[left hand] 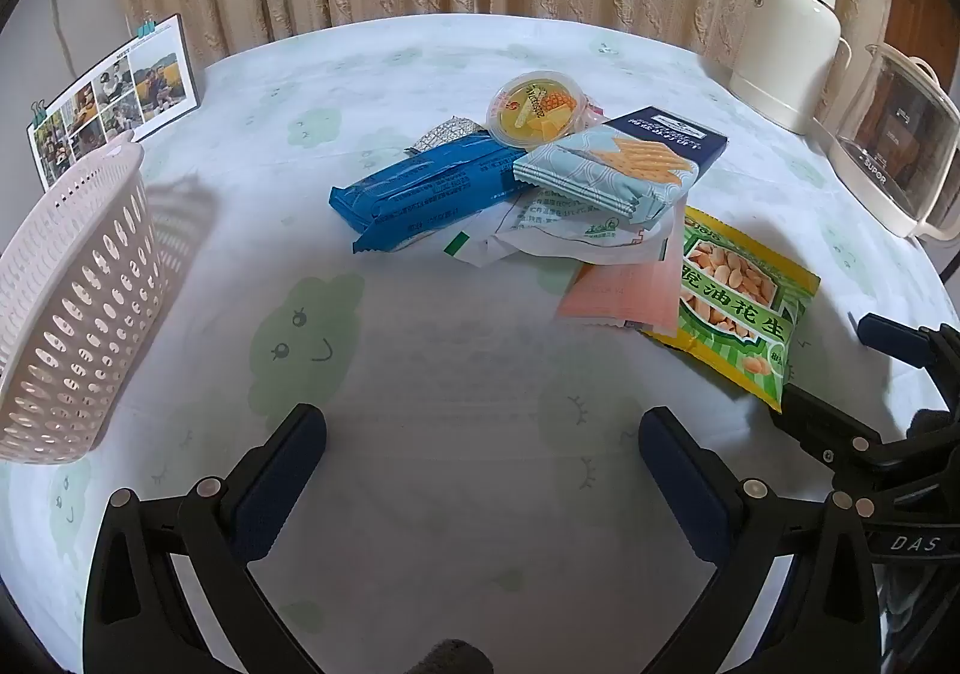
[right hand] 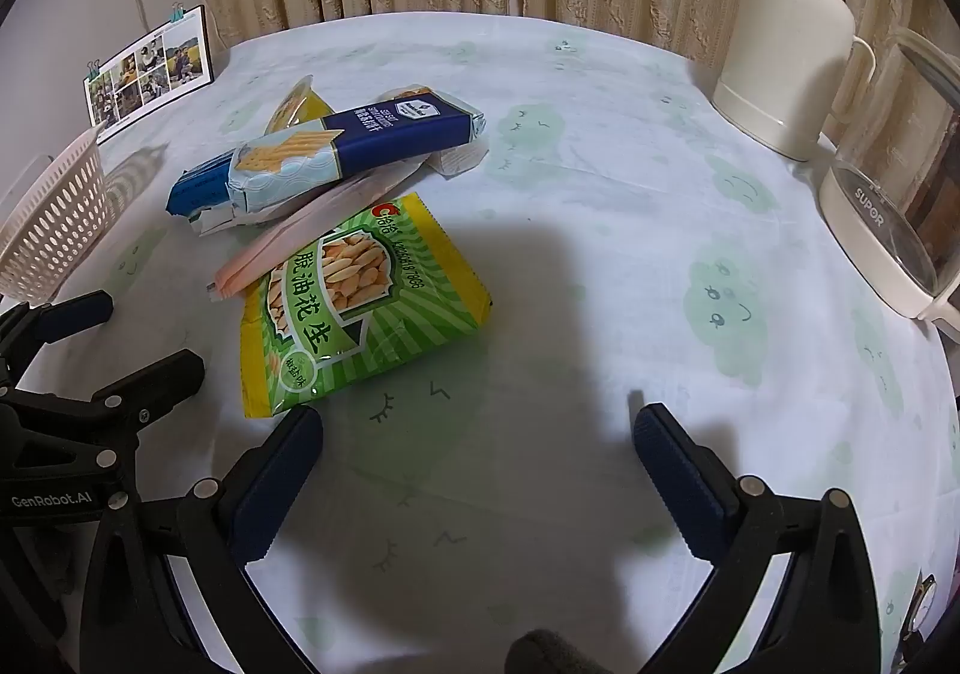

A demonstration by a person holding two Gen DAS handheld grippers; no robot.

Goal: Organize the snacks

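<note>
The green-and-yellow peanut bag [right hand: 354,302] is showing "脆油花生" and the number "12025618 7866". The glass kettle's base [right hand: 870,230] is reading "SUPOR". The left gripper's body [right hand: 51,500] is displaying "GenRobot.AI"; the right gripper's body [left hand: 912,543] is showing "DAS".

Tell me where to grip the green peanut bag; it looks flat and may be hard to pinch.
Probably the near crimped edge of the peanut bag, approached low from the front with the right gripper. The bag lies flat, that edge is bare, and the far end is tucked under the pink packet.
</note>
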